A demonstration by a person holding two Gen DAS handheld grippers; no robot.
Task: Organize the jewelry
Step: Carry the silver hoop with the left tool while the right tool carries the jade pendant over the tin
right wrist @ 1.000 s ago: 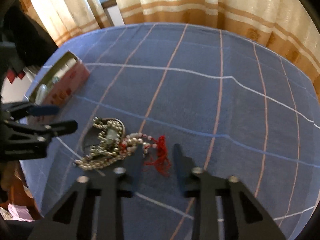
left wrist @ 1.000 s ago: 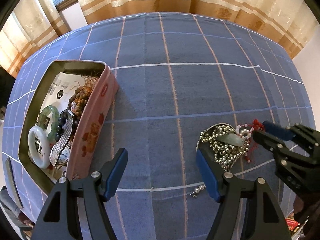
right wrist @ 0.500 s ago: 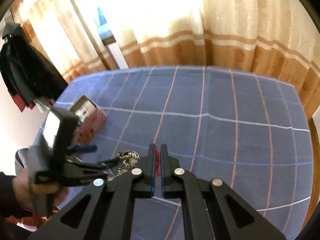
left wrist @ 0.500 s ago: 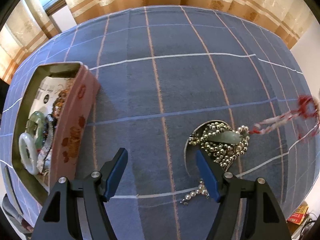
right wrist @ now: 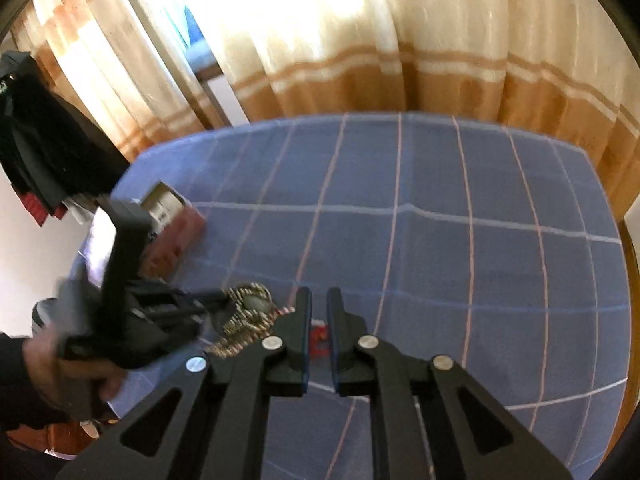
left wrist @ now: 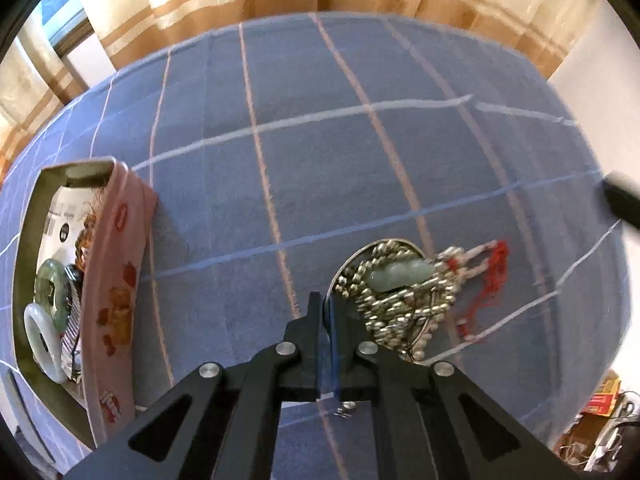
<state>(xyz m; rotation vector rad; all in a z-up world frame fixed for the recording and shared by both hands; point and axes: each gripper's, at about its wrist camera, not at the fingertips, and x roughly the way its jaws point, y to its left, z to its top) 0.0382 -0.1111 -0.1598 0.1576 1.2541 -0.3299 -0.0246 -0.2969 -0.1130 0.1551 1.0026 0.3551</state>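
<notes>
A tangled heap of silver-coloured bead chains (left wrist: 400, 304) is seen piled in a small round metal dish (left wrist: 340, 280) on the blue checked cloth (left wrist: 320, 160). A pale green jade pendant (left wrist: 396, 274) lies on top of the heap, and a pearl strand with a red tassel (left wrist: 494, 268) trails off the dish to the right onto the cloth. A small loose silver piece (left wrist: 345, 411) lies on the cloth close under the left tool.

The left tool (left wrist: 325, 312) is held just at the near rim of the dish with its jaws closed together, having just been closing; whether a strand is pinched between the pads cannot be told. The right tool (right wrist: 318, 312) is held above the red tassel with its jaws at a narrow gap, having just been opening; nothing is seen gripped between them, and the tassel shows on the cloth below.

Well apart to the left stands an open pink tin (left wrist: 116, 280). Inside it a white bangle (left wrist: 40, 340), a green jade bangle (left wrist: 50, 286), a metal watch band (left wrist: 72, 330) and brown beads (left wrist: 86, 236) are already laid.

The task is judged partly done: several pieces are stowed in the tin, while the bead chains, pendant, pearl strand and loose piece are left to be separated and put away.
</notes>
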